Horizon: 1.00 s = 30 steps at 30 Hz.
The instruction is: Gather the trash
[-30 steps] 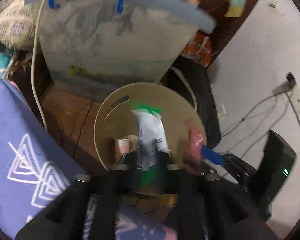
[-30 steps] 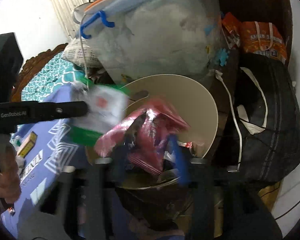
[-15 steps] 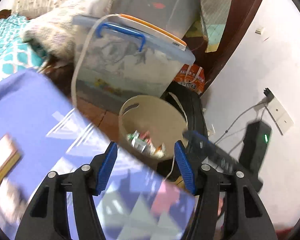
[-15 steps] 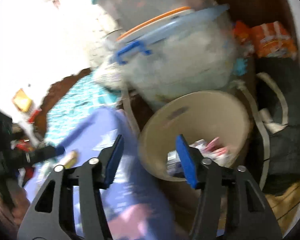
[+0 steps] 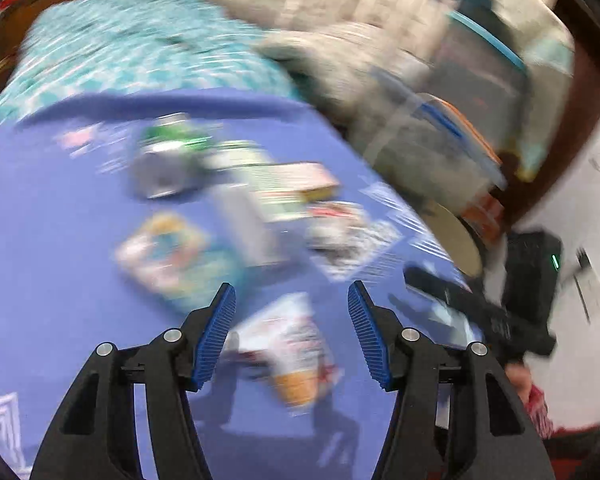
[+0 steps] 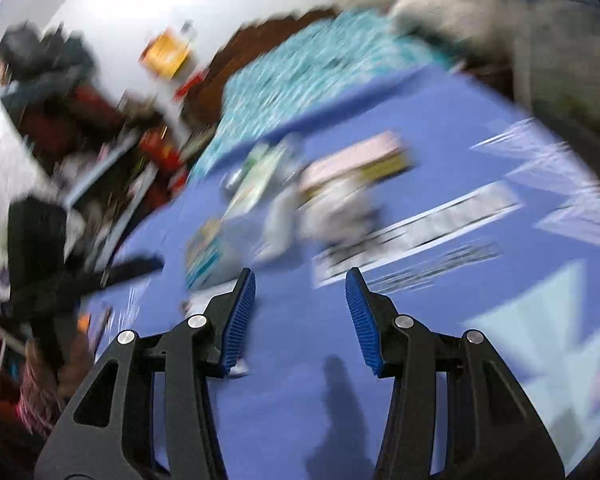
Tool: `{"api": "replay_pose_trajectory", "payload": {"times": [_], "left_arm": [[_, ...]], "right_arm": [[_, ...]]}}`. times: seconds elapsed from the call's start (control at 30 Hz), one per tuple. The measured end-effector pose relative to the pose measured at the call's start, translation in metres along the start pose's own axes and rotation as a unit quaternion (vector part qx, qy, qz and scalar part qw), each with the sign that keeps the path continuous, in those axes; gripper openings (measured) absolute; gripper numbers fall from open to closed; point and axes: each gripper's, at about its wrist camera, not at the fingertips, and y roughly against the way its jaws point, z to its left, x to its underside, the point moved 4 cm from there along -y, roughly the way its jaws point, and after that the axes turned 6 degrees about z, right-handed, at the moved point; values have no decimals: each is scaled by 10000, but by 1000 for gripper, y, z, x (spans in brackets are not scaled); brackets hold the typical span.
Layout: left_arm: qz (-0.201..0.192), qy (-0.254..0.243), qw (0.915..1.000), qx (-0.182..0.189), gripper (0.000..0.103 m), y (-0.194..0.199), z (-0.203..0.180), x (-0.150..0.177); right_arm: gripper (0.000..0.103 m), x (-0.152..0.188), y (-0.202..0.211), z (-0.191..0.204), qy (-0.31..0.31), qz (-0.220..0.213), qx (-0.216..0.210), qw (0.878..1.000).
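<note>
Hovering over the purple cloth point(image 5: 60, 240), both grippers are empty: the left gripper point(image 5: 292, 336) stands partly open with nothing between its blue pads, and the right gripper point(image 6: 300, 316) is a little narrower, likewise bare. The trash lies scattered on the cloth — a white-and-orange wrapper point(image 5: 296, 360) just below the left gripper, a teal packet point(image 5: 168, 256) beside it, a pink-and-yellow box point(image 6: 360, 160) and a crumpled white wrapper point(image 6: 340, 204) ahead of the right gripper. The beige bin point(image 5: 460, 240) shows only as a rim at the cloth's far edge. Everything is heavily smeared, so the risk I see is a hasty grab: pads could close on a fold of cloth instead of thin wrapper, or flick light pieces off the edge.
</note>
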Motion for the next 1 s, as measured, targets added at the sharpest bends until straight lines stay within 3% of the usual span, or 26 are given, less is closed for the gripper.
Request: {"api": "replay_pose_trajectory", "payload": {"times": [0.13,0.2,0.27,0.37,0.43,0.47,0.53,0.7,0.93,1.0], "left_arm": [[86,512,9985,-151,61,-3,38,-7],[160,674,9969,-381,84,-13,44,-16],[277,873,9945,-499,86,-26,51,-25],[474,913,9923,-684,86,-49,59,-36],[507,916,9899,-954,81,-62,65,-40],[493,920,9896,-990,74,-65,67,-38],[332,923,9903,-983,67,-63,69,-34],[216,924,9926,-755,45,-36,78,-19],[107,1087,9925,-552,36,10,91,25],[69,1155,9922,-463,34,19,91,37]], "right_arm": [[53,13,-48,40,303,589,-181,9976],[73,18,-65,55,507,784,-23,9956],[80,24,-74,65,705,781,244,9941],[79,30,-81,87,1241,795,537,9876],[53,33,-81,94,1513,787,729,9826],[38,35,-81,93,1594,840,807,9803],[35,38,-79,87,1636,916,877,9784],[32,37,-44,56,1288,608,826,9864],[33,38,-18,28,867,299,1056,9902],[37,38,-17,21,840,295,1228,9884]]}}
